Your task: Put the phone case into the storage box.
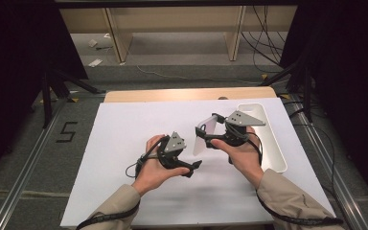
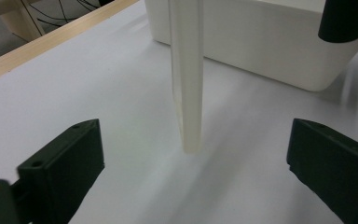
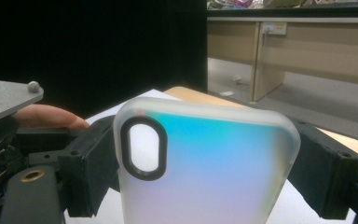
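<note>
A frosted translucent phone case [image 1: 202,138] with an oval camera hole stands on edge above the white board, clamped by its sides in my right gripper [image 1: 210,132]. From the right gripper view, the case [image 3: 214,168] shows its back with a blue-pink sheen, and the right gripper [image 3: 207,189] has a black jaw pressed against each side. My left gripper [image 1: 194,168] is open just left of and below the case, pointing at it. In the left gripper view the case [image 2: 189,88] hangs edge-on ahead of the left gripper [image 2: 196,175], untouched.
A long white tray [image 1: 274,143] lies along the right side of the white board [image 1: 120,158] and appears as the tray [image 2: 261,42] behind the case. The wooden table edge [image 1: 187,94] runs at the back. Cables trail from both grippers.
</note>
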### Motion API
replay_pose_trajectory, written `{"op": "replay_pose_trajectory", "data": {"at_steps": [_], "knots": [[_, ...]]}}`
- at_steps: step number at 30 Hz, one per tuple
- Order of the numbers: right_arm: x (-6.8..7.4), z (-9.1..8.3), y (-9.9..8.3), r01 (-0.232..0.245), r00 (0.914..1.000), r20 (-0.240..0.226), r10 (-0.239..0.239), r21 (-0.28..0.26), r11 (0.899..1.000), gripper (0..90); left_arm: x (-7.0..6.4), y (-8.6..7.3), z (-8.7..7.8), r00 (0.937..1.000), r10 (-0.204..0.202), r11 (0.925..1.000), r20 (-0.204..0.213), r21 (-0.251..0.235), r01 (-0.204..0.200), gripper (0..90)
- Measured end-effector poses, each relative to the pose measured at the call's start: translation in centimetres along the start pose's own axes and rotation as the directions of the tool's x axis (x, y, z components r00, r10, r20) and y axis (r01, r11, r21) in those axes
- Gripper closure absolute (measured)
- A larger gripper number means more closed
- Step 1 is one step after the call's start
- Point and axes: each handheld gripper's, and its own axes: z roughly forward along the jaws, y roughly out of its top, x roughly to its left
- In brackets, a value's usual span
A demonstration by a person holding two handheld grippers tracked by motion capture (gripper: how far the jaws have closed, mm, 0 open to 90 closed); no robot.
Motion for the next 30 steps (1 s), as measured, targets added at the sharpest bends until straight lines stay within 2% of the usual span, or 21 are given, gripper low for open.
{"op": "replay_pose_trajectory", "data": {"at_steps": [8,18,30], "knots": [[-0.4,-0.5,0.3,-0.001,1.0000,-0.006,0.001,-0.012,1.000,17.7,0.7,-0.8,-1.6,0.9998,0.021,0.9997,0.007,-0.011,-0.021,0.0],[-0.8,-0.9,0.8,0.001,1.0000,-0.005,-0.001,-0.020,1.000,17.7,1.4,-2.0,-3.3,0.9999,0.012,0.9998,-0.001,-0.014,-0.012,0.0],[-1.4,-1.6,1.3,0.001,1.0000,0.000,-0.001,-0.024,1.000,17.7,2.1,-3.3,-4.9,0.9987,-0.013,0.9998,-0.050,-0.013,0.013,0.0]]}}
